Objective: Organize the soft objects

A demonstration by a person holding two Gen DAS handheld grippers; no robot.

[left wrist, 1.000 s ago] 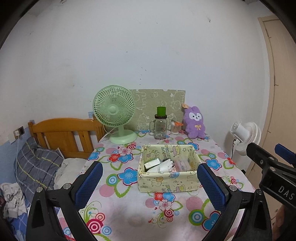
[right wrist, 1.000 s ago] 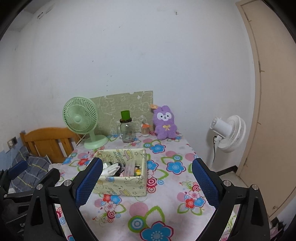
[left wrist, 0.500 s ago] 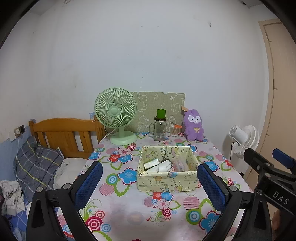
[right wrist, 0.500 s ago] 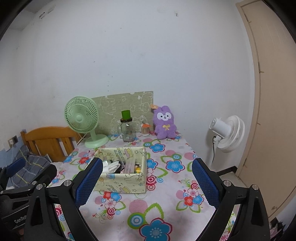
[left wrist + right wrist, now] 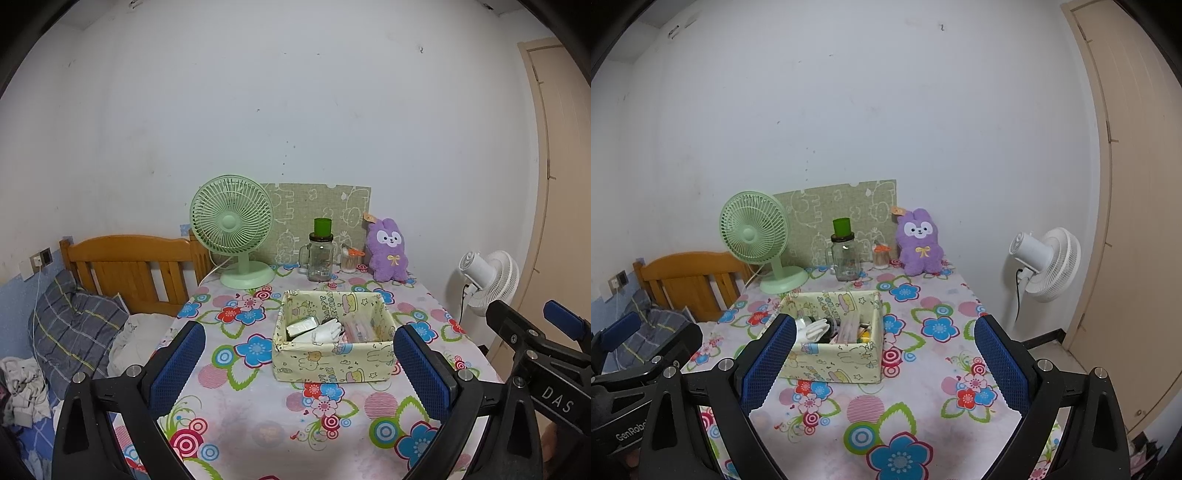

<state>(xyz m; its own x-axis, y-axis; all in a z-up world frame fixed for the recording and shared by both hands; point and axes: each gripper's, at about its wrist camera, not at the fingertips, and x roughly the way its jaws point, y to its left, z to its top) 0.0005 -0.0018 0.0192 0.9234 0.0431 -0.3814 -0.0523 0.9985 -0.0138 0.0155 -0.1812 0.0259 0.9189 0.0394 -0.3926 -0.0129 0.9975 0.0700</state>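
**Both grippers held wide above the flowered table, storage box between them**

The table, covered in a cloth printed with bright flowers, fills the lower half of both views and runs back to a white wall. At 9 o'clock of it stands a wooden bed headboard with a plaid pillow below it. Off the table's edge at 3 o'clock stands a white floor fan near a beige door.

The left gripper hangs over the near end of the table with its blue-padded fingers spread wide apart, nothing between them. The right gripper is likewise spread wide and empty, and sits at 3 o'clock of the left one.

A green patterned board leans against the wall at 12 o'clock. Before it, toward 11 o'clock, stands a green desk fan.

The pale yellow fabric box sits mid-table, ahead of both grippers. It holds a white glove, a silvery packet and other small items too jumbled to name.

The purple plush rabbit sits upright at the far edge, toward 1 o'clock, well apart from the box. Just beside it at 9 o'clock stands a small jar with an orange top, then a glass mug jar with a green cup on its lid.
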